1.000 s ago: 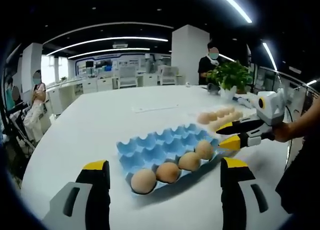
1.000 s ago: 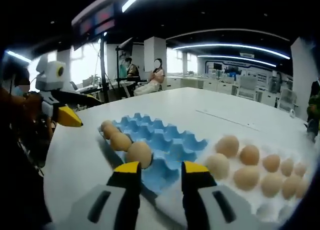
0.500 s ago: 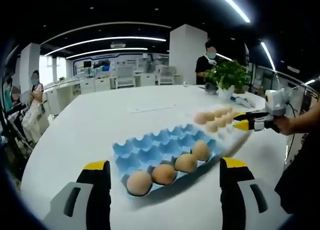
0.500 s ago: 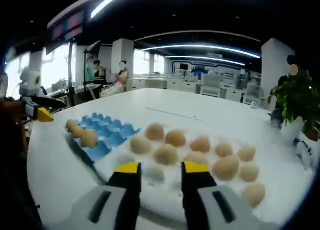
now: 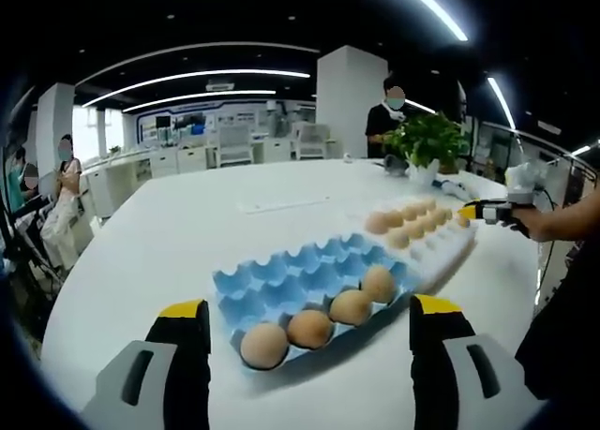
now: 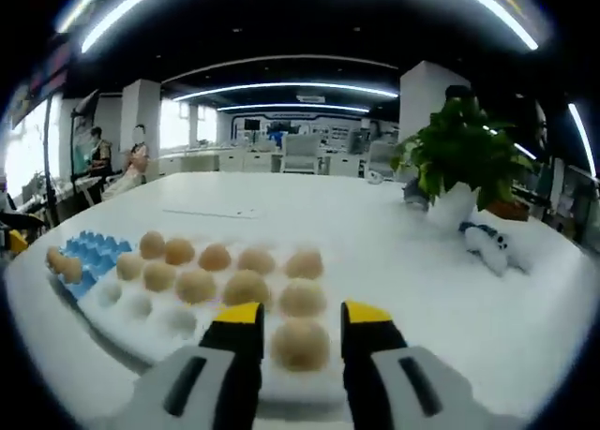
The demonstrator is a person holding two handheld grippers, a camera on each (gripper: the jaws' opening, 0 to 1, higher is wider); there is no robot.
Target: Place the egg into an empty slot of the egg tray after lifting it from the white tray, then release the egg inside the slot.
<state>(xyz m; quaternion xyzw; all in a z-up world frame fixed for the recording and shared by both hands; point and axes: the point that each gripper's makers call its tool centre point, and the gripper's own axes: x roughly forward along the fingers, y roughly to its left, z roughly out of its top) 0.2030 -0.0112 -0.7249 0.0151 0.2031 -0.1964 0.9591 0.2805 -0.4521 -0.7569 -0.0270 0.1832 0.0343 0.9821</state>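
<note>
The right gripper (image 6: 299, 329) has its jaws apart and unloaded, one on each side of the nearest egg (image 6: 300, 344), which sits at the near end of the white tray (image 6: 309, 390); whether the pads touch it I cannot tell; the lift looks not yet begun. Behind that egg the white tray carries several more eggs in rows, with a few bare hollows on its left. Beyond the white tray's far-left end lies the blue egg tray (image 5: 295, 280); four eggs fill its front row, the slots behind empty. The left gripper (image 5: 309, 332) hangs before the egg tray, jaws wide and holding nothing. Grasp, carry and release remain.
</note>
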